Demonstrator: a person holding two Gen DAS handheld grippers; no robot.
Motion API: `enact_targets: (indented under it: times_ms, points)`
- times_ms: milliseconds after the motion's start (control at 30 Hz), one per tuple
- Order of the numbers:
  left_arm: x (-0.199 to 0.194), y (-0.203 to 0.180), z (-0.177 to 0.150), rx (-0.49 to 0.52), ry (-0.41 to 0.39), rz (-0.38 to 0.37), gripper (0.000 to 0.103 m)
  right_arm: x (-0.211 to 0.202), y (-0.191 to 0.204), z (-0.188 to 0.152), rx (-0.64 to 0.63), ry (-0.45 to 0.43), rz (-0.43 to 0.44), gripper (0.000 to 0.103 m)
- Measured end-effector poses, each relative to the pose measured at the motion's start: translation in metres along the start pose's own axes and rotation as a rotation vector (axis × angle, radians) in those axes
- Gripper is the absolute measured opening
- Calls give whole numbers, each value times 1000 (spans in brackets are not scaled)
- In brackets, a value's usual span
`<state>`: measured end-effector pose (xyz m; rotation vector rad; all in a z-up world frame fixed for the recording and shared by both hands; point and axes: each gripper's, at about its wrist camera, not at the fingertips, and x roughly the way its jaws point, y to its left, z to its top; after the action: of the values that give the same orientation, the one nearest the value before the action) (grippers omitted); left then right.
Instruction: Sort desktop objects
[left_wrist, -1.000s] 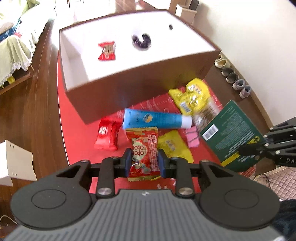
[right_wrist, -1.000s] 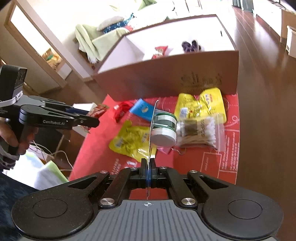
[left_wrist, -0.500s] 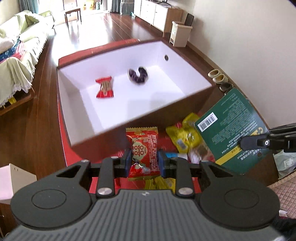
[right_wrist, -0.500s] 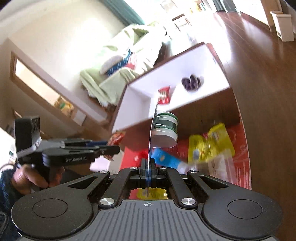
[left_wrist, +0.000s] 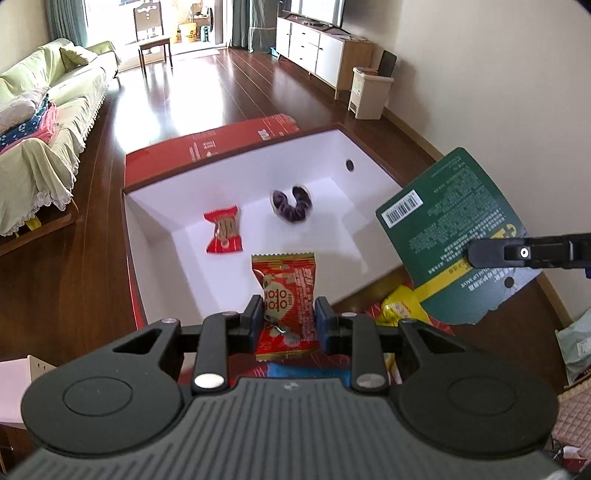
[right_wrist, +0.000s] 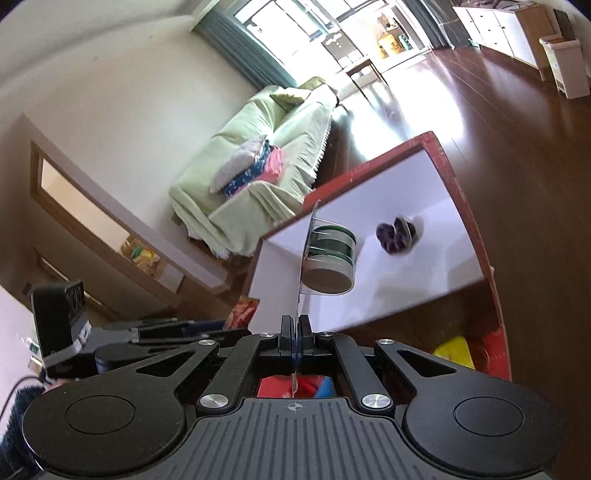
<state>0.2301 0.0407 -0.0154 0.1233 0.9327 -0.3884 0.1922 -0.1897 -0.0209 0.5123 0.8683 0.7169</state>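
- Left gripper (left_wrist: 289, 318) is clenched on a red foil snack packet printed with a cartoon figure (left_wrist: 286, 295) — the packet stands upright between the blue pads, its crimped top edge pointing to 12 o'clock over the near wall of the box.
- Right gripper (right_wrist: 295, 326) is pinched tight on the thin edge of a dark green blister card with a barcode on its back (left_wrist: 452, 236); seen from the right wrist, the card is edge-on and carries a round green-and-white tin under clear plastic (right_wrist: 330, 258) on its right face.
- From the left wrist, that green card hangs at 3 o'clock, just beside the right rim of the box, with the black finger of the right gripper across its lower part.
- Large open cardboard box, brown outside and white inside (left_wrist: 155, 206), fills the middle of both views.
- On its white floor lie a small red candy wrapper (left_wrist: 223, 230) at 11 o'clock of the held packet and a dark purple fabric scrunchie (left_wrist: 292, 203) at 12 o'clock — well apart from each other.
- Below the box, at 4 o'clock in the left view, a yellow snack bag (left_wrist: 400, 308) rests on a red mat (left_wrist: 236, 136); a blue item shows just under the left jaws, too hidden to identify.
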Motion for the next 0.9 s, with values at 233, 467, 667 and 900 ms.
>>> enact_targets:
  times_ms: [233, 467, 667, 900]
  points:
    - [18, 13, 21, -10, -1, 14, 25, 31, -10, 25, 23, -3, 2, 0]
    - [45, 25, 36, -28, 18, 19, 25, 59, -20, 42, 28, 16, -19, 0]
    - [68, 33, 44, -49, 39, 16, 25, 79, -33, 52, 40, 40, -30, 0]
    - [101, 42, 46, -81, 81, 17, 25, 105, -49, 58, 53, 80, -53, 0]
